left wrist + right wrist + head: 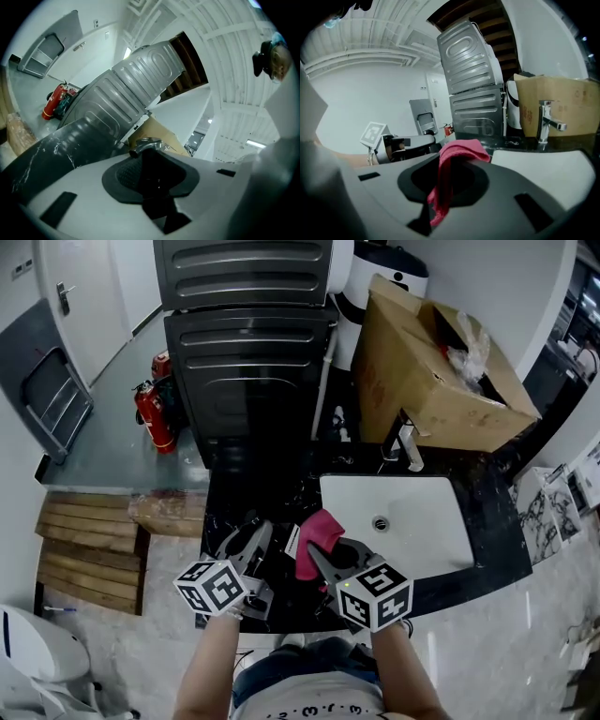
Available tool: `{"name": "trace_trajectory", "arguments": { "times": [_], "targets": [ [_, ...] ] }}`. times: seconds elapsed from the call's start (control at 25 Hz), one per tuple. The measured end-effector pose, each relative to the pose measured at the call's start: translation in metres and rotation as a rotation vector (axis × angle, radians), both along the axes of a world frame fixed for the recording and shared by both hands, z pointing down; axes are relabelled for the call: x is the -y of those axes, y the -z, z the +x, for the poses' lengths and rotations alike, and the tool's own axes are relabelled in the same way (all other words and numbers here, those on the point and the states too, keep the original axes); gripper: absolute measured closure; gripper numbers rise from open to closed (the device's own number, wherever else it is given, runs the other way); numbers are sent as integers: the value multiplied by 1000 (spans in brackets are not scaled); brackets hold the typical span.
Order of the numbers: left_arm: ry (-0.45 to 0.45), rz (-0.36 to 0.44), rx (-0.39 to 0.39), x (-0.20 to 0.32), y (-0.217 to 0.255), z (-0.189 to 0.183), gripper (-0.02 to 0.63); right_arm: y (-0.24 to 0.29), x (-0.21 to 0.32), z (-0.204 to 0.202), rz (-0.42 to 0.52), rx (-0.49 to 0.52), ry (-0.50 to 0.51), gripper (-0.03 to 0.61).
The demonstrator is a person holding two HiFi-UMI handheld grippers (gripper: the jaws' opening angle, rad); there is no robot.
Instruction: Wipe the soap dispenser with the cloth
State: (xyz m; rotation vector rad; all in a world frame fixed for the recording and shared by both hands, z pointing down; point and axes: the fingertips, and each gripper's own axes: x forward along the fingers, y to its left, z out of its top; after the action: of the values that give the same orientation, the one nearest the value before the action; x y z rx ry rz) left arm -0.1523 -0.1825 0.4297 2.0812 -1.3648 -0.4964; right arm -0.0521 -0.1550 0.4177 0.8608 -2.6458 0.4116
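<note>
Dispenser (154,171), dark w/ chrome pump, is gripped in L gripper (255,538) jaws over bench (262,488) front edge. Pink cloth (320,532) is clamped in R gripper (323,554) jaws just beside it; contact can't be told. Wiping is judged about to start: cloth must be pressed onto dispenser body & rubbed, w/ L grip firm.

One cloth (451,174), pink-red, bunched and folded over, pinched in the jaws of the right gripper (323,559) above the front edge of the dark countertop (281,493); one soap dispenser (157,176), dark-bodied with a silvery pump head, clamped in the left gripper (258,532) just beside it.
</note>
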Motion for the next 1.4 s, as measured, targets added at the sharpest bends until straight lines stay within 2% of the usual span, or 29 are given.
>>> {"name": "trace_trajectory", "arguments": {
  "times": [0.24,0.44,0.64,0.96,1.04,1.12,1.28,1.4],
  "targets": [
    [1,1,13,-1,0,1,512,-1,-5,-32,-58,86,65,531],
    [6,5,29,-1,1,3,512,-11,-3,-28,-42,15,55,531],
    [10,10,20,0,1,0,512,-40,-1,-3,-70,-94,-10,531],
    [5,30,51,-1,3,4,512,-56,1,14,-111,-105,-67,531],
    [4,30,64,-2,3,5,512,-53,3,20,-124,-68,-91,531],
    [1,30,72,-1,4,7,512,-38,8,19,-127,20,-97,531],
    [1,23,65,-1,3,5,511,-4,15,-3,-153,217,-29,531],
    [-1,18,62,-1,2,4,511,0,11,-22,-164,227,49,531]
  ]
}}
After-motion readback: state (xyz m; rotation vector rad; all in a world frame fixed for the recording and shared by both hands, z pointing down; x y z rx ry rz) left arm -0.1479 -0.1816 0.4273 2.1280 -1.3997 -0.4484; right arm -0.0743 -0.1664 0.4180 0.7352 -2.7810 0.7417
